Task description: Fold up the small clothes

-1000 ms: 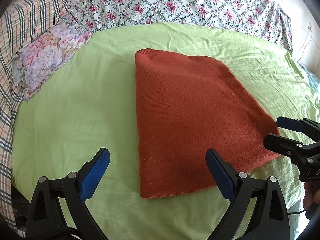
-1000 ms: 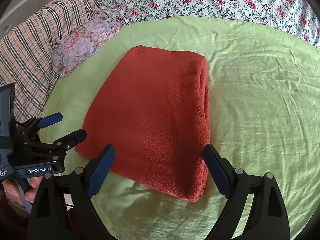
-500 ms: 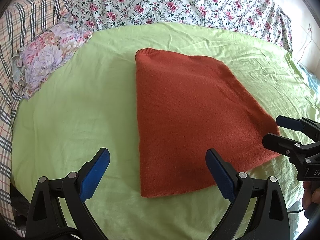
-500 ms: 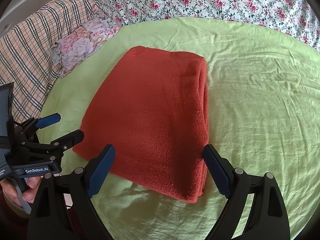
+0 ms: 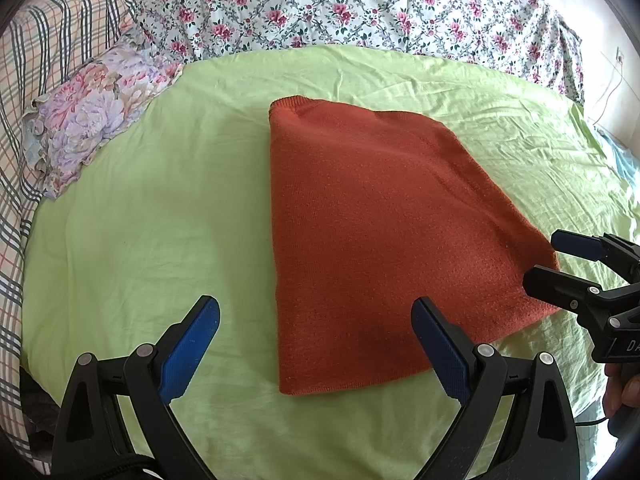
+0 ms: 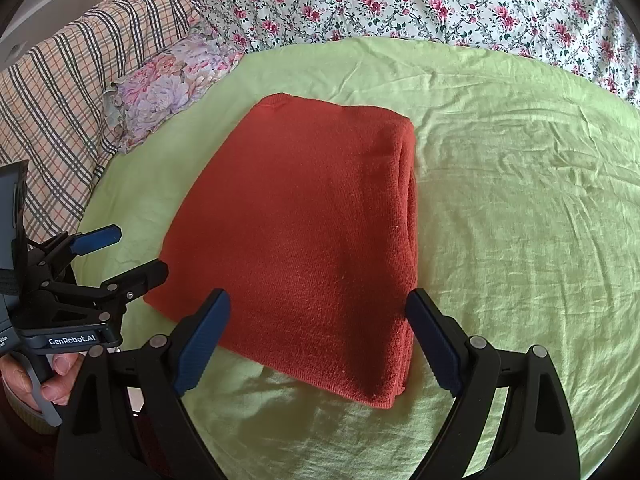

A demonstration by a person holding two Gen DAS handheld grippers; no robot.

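Left gripper (image 5: 316, 344) spread wide, empty, above the sheet; right gripper (image 6: 318, 338) likewise spread, empty. Folded rust-red knitted garment (image 5: 380, 240) lies flat just ahead of both, near edge between their fingers, probably untouched. Light green bedsheet (image 5: 160, 208) underneath; floral quilt (image 5: 360, 4) and lilac floral pillow (image 5: 96, 108) beyond.

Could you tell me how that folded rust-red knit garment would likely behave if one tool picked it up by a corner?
The rust-red garment is soft knit, so it would probably droop. Its stacked layers along the right edge look loose and may unfold. Its fuzzy surface on the wrinkled green sheet suggests a push would bunch it, not slide it.
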